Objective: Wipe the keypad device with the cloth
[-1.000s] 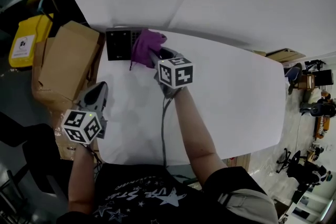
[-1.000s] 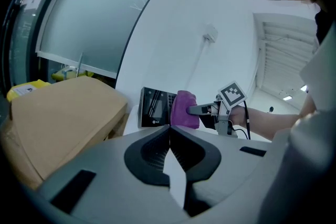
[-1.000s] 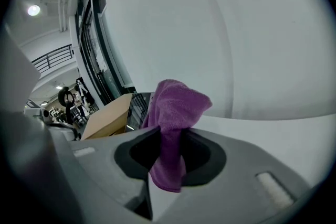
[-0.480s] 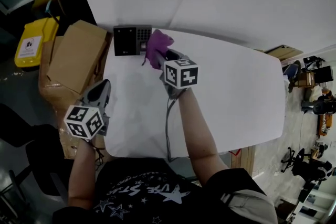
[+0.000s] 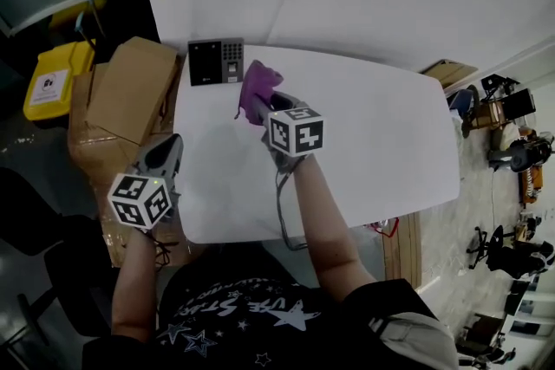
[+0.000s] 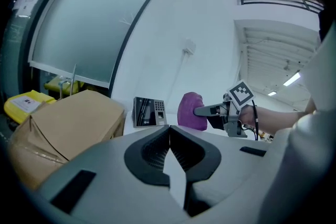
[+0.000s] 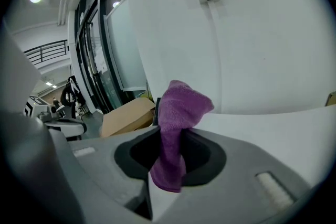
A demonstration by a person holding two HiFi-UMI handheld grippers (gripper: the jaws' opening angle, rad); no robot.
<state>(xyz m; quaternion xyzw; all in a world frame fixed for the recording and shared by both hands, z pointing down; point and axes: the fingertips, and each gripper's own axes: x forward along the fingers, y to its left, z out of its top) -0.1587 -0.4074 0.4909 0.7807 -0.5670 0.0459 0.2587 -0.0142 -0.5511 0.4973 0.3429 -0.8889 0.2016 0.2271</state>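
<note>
Bunched purple cloth; keypad device perhaps upright

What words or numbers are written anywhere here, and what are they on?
Nothing reads clearly enough to quote.
On the black keypad device: key marks and small print, too small to read.
On the white label of the yellow bin: too small to read.
On the black star-print shirt: pale lettering, too blurred to read.
On the black-and-white marker cubes: square patterns only, no words.
</note>
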